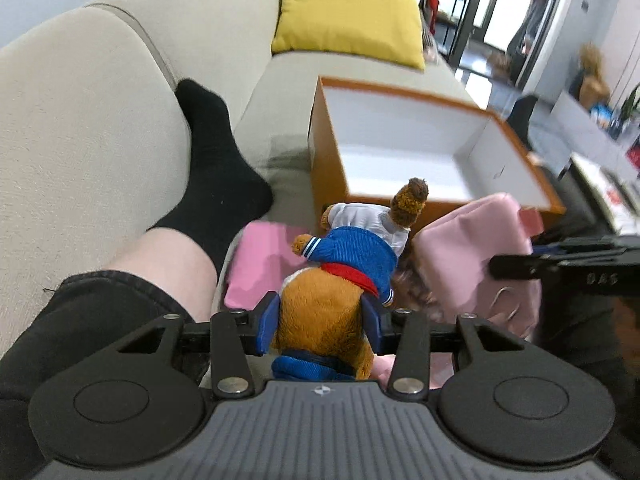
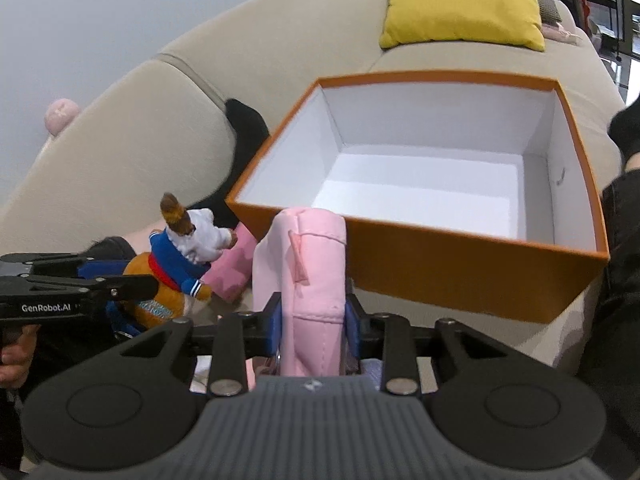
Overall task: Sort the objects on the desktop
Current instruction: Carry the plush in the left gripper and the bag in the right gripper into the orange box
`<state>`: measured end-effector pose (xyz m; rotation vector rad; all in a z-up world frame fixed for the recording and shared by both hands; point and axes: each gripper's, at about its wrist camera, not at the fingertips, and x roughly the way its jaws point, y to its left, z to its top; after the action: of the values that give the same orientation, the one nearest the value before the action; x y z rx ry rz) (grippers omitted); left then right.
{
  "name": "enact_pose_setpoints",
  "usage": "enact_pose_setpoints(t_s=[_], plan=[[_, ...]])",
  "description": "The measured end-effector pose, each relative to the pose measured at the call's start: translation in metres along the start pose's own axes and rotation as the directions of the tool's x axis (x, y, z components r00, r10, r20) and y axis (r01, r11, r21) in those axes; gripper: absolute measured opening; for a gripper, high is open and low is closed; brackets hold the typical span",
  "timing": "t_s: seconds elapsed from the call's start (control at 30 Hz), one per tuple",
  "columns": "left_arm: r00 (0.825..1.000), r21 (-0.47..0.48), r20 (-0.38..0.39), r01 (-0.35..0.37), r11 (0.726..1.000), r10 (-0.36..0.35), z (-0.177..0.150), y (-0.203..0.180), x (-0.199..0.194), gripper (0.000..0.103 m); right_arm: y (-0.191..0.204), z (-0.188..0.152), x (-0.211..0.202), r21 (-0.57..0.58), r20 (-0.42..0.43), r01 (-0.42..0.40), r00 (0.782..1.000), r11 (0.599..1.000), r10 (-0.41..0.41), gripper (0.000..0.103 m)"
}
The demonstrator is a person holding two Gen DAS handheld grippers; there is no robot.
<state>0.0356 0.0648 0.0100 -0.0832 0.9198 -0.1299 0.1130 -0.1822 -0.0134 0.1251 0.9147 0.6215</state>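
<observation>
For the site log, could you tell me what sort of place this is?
Probably a home living room: a beige sofa with a yellow cushion, and glass doors behind it.

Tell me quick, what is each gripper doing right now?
Left gripper: closed on the brown plush bear in a blue jacket.
Right gripper: closed on the soft pink fabric pouch.

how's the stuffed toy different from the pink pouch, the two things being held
The toy is brown plush dressed in blue and red; the pouch is plain smooth pink. The toy sits in the left gripper; the pouch in the right gripper. The toy has limbs and clothes; the pouch is a simple padded shape with a zip tab. Both are soft, gripped, and near the empty orange box.
</observation>
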Motion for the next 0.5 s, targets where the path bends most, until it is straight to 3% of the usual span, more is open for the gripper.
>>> enact_pose_setpoints(t_s=[0.3, 0.5], plan=[[0.991, -0.036, 0.114, 0.074, 0.997, -0.070, 0.033, -0.006, -0.020, 0.051, 0.014, 0.035, -0.031, -0.059, 0.102, -0.037, 0.994, 0.998, 0.043, 0.033], [0.982, -0.078, 0.156, 0.115, 0.990, -0.102, 0.061, -0.010, -0.012, 0.051, 0.016, 0.064, -0.045, -0.067, 0.202, 0.010, 0.979, 0.998, 0.003, 0.032]])
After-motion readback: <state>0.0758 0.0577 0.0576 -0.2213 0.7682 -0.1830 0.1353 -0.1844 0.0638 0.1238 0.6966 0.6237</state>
